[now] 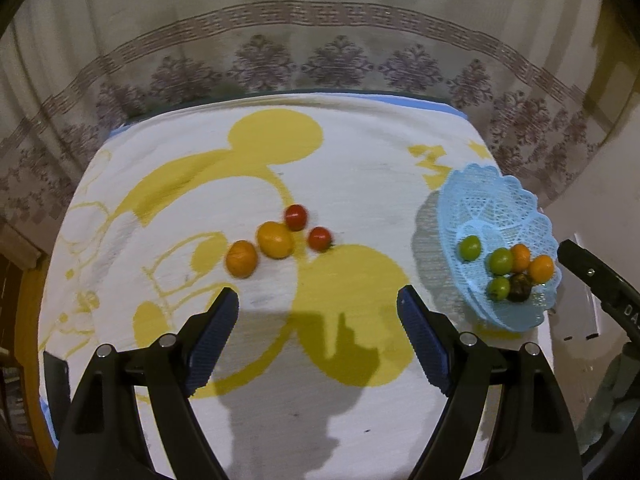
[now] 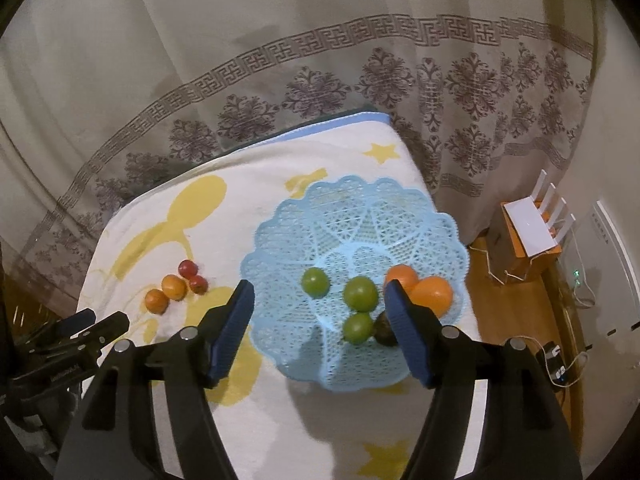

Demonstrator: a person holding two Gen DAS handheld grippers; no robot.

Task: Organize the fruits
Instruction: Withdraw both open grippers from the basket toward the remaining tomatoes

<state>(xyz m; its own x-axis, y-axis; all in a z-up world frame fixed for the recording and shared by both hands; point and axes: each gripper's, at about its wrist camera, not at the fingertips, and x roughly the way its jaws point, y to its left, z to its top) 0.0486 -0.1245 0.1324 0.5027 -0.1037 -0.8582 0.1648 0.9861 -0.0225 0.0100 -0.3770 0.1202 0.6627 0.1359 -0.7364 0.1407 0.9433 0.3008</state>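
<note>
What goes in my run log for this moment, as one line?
left gripper: open, empty | right gripper: open, empty, over basket | basket: six fruits | cloth: two oranges, two red fruits

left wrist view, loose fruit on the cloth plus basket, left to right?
Orange fruit → larger yellow-orange fruit → upper red fruit → lower red fruit → blue basket holding green, orange and dark fruit.

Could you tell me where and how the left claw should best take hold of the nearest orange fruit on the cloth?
Grip the orange fruit across its round middle, coming from above. The yellow-orange fruit crowds its far-right side, so set the open left claw across the free sides.
</note>
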